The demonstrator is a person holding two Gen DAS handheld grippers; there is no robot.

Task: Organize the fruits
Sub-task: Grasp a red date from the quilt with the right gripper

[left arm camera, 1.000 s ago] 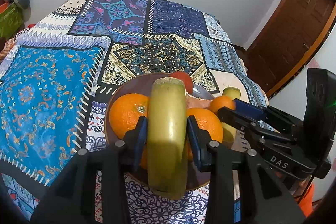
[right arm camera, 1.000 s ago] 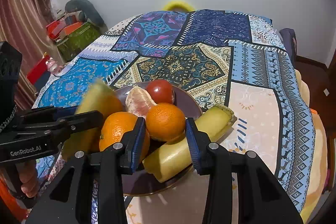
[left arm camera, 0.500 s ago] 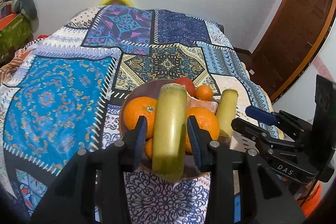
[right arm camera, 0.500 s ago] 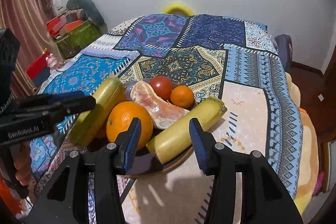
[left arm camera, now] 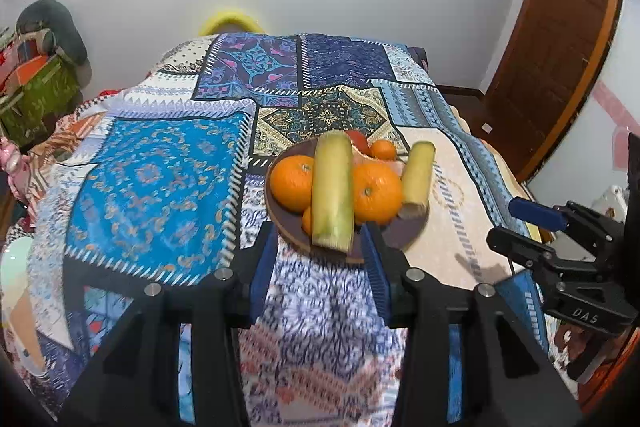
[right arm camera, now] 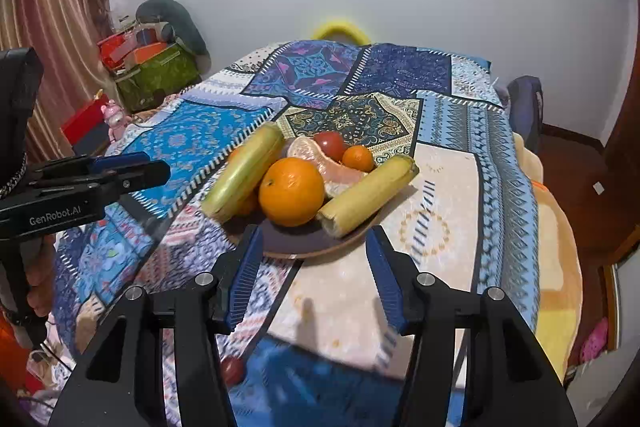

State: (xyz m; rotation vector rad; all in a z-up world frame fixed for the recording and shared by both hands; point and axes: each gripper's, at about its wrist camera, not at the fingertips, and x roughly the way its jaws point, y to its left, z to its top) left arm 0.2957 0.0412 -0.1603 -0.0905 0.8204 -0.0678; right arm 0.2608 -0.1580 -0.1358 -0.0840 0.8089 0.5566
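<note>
While all the fruit sits piled in the bowl (left arm camera: 280, 223), sorting looks about done. Left view: left hand-held gripper (left arm camera: 318, 263) spread, empty, jaws just opened; pale banana (left arm camera: 333, 193) just ahead between oranges. Right view: right hand-held gripper (right arm camera: 314, 277) spread, empty, jaws just opened; second banana (right arm camera: 370, 195) just ahead on the rim.

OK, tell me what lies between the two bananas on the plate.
In the right wrist view, a large orange and a peeled citrus segment lie between the left banana and the right banana on the plate.
</note>
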